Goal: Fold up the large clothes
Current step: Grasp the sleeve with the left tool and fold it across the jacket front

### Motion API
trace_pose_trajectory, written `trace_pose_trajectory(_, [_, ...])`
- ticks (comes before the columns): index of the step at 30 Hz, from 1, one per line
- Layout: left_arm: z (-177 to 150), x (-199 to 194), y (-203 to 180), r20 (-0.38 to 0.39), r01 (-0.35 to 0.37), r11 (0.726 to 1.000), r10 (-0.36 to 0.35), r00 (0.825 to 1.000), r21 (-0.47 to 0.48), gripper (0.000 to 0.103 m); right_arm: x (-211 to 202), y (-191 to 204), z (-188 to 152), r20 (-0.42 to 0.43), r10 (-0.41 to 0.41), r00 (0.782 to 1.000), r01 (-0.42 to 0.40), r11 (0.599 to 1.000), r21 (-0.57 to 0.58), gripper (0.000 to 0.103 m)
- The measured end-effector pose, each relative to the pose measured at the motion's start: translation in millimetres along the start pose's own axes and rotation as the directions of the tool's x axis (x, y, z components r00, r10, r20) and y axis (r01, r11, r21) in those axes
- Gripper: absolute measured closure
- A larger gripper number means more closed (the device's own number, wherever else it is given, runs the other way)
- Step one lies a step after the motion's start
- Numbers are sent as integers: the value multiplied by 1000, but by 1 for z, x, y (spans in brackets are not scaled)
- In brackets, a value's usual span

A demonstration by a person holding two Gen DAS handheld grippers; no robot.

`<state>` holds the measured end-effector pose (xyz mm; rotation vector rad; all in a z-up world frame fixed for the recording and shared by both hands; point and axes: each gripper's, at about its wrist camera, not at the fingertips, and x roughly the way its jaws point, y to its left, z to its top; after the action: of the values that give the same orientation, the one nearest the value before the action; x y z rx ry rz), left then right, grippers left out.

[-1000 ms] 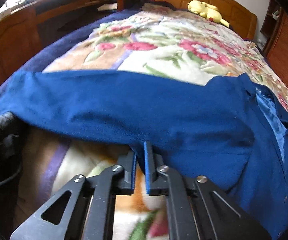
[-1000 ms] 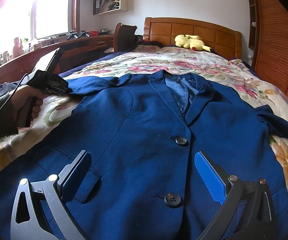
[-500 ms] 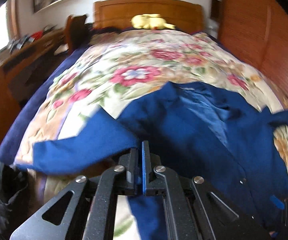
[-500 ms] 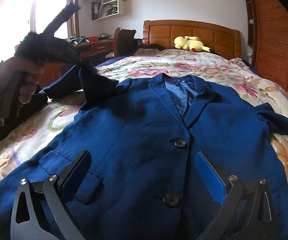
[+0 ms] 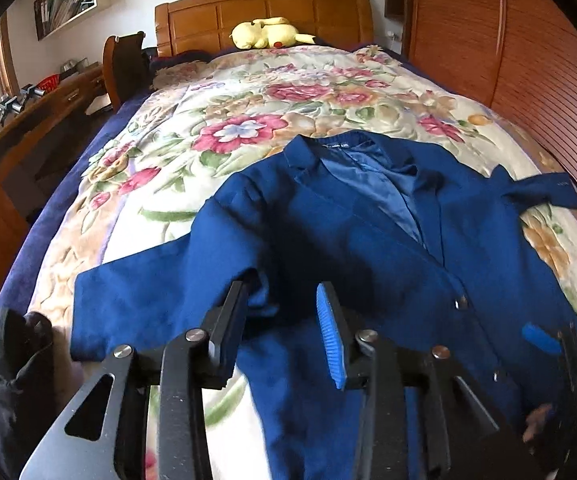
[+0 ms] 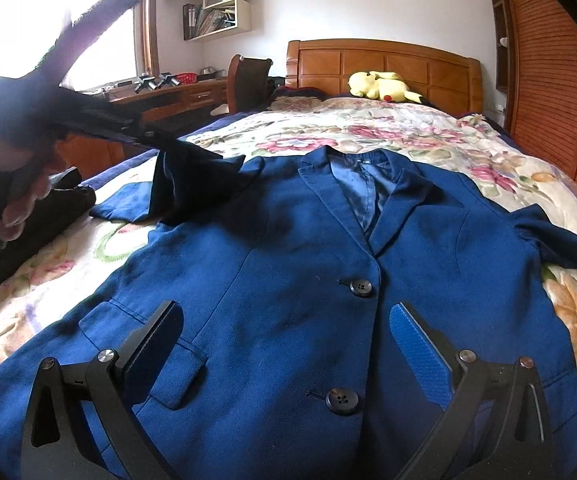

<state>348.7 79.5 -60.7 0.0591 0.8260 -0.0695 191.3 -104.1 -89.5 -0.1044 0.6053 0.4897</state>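
Observation:
A dark blue jacket (image 5: 368,240) (image 6: 288,280) lies face up and buttoned on the floral bedspread (image 5: 248,120). My left gripper (image 5: 281,286) hovers over its chest and its jaws are opening. The near sleeve (image 5: 136,300) is bent inward. A fold of it sits against the left finger, and the pads do not press on it. In the right wrist view the left gripper (image 6: 164,142) is above the jacket's shoulder with the sleeve (image 6: 184,184) bunched below its tip. My right gripper (image 6: 284,308) stands open low over the jacket's hem, holding nothing. The far sleeve (image 6: 560,244) lies stretched out sideways.
A yellow plush toy (image 5: 264,34) rests by the wooden headboard (image 5: 260,12). On the left stand a long desk (image 5: 28,120) and a chair (image 5: 124,64), and a slatted wooden wall (image 5: 508,60) runs on the right. A dark garment (image 5: 0,360) lies at the bed's near left edge.
My left gripper lifted the near sleeve and carried it in over the jacket. Its jaws were shut on the sleeve and have now parted. The right gripper has stayed still.

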Motion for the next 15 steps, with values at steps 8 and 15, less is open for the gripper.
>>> trace_pose_trajectory(8, [-30, 14, 40, -46, -82, 997, 82, 996, 3, 30, 0, 0, 0, -9, -3, 1000, 3, 1000, -2, 0])
trace_pose_trajectory(15, [-51, 70, 83, -125, -198, 980, 194, 973, -18, 30, 0, -1, 0, -8, -2, 1000, 2, 1000, -4, 0])
